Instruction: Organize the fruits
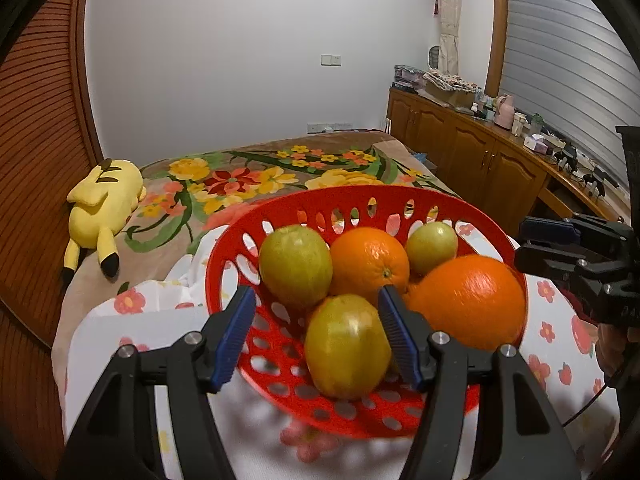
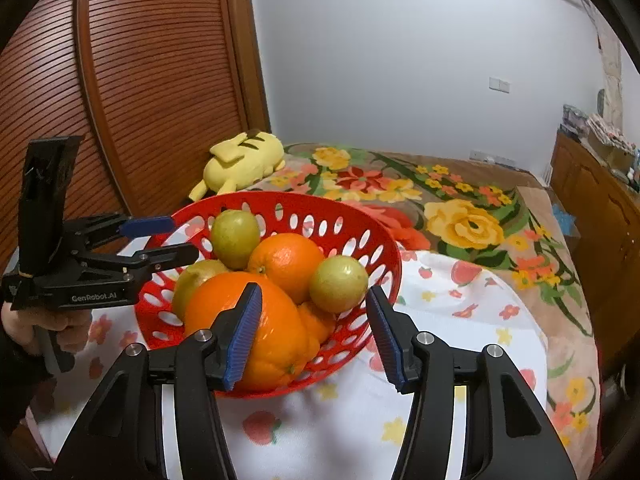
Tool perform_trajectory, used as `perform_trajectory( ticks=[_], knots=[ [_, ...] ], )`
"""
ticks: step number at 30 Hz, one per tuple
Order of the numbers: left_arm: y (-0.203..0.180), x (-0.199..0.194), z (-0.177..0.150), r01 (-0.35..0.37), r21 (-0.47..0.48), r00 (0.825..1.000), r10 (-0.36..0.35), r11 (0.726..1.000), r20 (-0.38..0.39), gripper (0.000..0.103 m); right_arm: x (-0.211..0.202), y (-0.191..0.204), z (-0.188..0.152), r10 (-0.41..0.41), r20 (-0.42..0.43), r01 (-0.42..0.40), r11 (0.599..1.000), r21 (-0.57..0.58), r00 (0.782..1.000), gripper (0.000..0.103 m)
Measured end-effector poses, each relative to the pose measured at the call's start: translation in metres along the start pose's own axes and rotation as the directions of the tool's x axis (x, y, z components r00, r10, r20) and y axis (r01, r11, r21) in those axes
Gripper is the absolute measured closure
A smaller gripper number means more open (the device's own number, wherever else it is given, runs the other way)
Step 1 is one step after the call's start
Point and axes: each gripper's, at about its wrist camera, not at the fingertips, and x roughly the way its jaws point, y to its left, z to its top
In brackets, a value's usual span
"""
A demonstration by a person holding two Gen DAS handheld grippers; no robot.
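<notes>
Left tool [image 1: 316, 334] spread wide over red basket [image 1: 360, 196].

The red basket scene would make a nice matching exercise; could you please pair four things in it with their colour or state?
Things:
1. basket
2. plush toy
3. largest orange
4. left gripper

Descriptions:
A. yellow, lying on the bed
B. open, beside a green fruit
C. red, perforated
D. lying in the basket, nearest the right gripper

Pairs: 1-C, 2-A, 3-D, 4-B
</notes>
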Motion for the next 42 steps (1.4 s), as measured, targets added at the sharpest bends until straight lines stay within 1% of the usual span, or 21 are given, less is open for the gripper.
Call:
perform_trajectory(
  ticks=[6, 8, 12, 15, 17, 19, 21, 23, 25, 27, 30, 34, 38, 42],
  knots=[
    [-0.004, -0.019, -0.019, 0.002, -0.008, 1.0, -0.002, 1.0, 0.009, 0.039, -0.015, 0.008, -0.01, -0.008, 0.018, 0.008, 1.0, 0.017, 1.0, 0.047],
    [-0.009, -0.029, -0.026, -0.013, 0.001, 1.0, 0.013, 1.0, 0.017, 0.039, -0.02, 0.012, -0.014, -0.014, 0.026, 0.013, 1.0, 0.025, 1.0, 0.047],
    [-0.013, -0.043, -0.033, -0.009, 0.004, 1.0, 0.009, 1.0, 0.027, 0.038, -0.03, 0.021, -0.022, -0.025, 0.043, 0.023, 0.999, 0.032, 0.999, 0.047],
    [-0.018, -0.059, -0.036, -0.011, 0.006, 0.999, 0.011, 1.0, 0.051, 0.037, -0.038, 0.028, -0.029, -0.025, 0.054, 0.023, 0.999, 0.045, 0.998, 0.046],
    [-0.021, -0.072, -0.039, -0.006, 0.004, 0.997, 0.006, 1.0, 0.072, 0.034, -0.044, 0.032, -0.034, -0.029, 0.062, 0.026, 0.998, 0.052, 0.998, 0.045],
    [-0.022, -0.08, -0.042, -0.005, 0.005, 0.996, 0.004, 1.0, 0.089, 0.031, -0.049, 0.036, -0.039, -0.032, 0.066, 0.028, 0.998, 0.055, 0.997, 0.042],
    [-0.025, -0.089, -0.046, -0.014, 0.009, 0.994, 0.013, 1.0, 0.105, 0.029, -0.053, 0.041, -0.043, -0.044, 0.07, 0.041, 0.998, 0.051, 0.997, 0.04],
    [-0.027, -0.096, -0.05, -0.012, 0.009, 0.993, 0.011, 1.0, 0.116, 0.028, -0.057, 0.046, -0.048, -0.058, 0.079, 0.054, 0.997, 0.056, 0.995, 0.037],
    [-0.027, -0.102, -0.052, -0.01, 0.0, 0.992, 0.01, 1.0, 0.122, 0.015, -0.062, 0.048, -0.053, -0.069, 0.091, 0.063, 0.995, 0.072, 0.993, 0.032],
    [-0.029, -0.109, -0.055, -0.01, -0.006, 0.99, 0.01, 1.0, 0.139, 0.009, -0.067, 0.052, -0.058, -0.089, 0.105, 0.081, 0.994, 0.08, 0.991, 0.029],
    [-0.031, -0.12, -0.058, -0.024, -0.004, 0.988, 0.024, 1.0, 0.153, 0.004, -0.075, 0.055, -0.062, -0.108, 0.127, 0.097, 0.991, 0.089, 0.986, 0.02],
    [-0.033, -0.132, -0.062, -0.034, -0.014, 0.986, 0.036, 0.999, 0.163, 0.004, -0.083, 0.061, -0.065, -0.126, 0.137, 0.114, 0.989, 0.091, 0.982, 0.017],
    [-0.037, -0.148, -0.068, -0.062, -0.025, 0.981, 0.065, 0.998, 0.181, 0.004, -0.096, 0.068, -0.067, -0.13, 0.16, 0.116, 0.989, 0.092, 0.978, 0.017],
    [-0.039, -0.166, -0.076, -0.048, -0.046, 0.976, 0.056, 0.998, 0.21, 0.004, -0.107, 0.074, -0.067, -0.138, 0.182, 0.122, 0.988, 0.093, 0.974, 0.017]
  ],
)
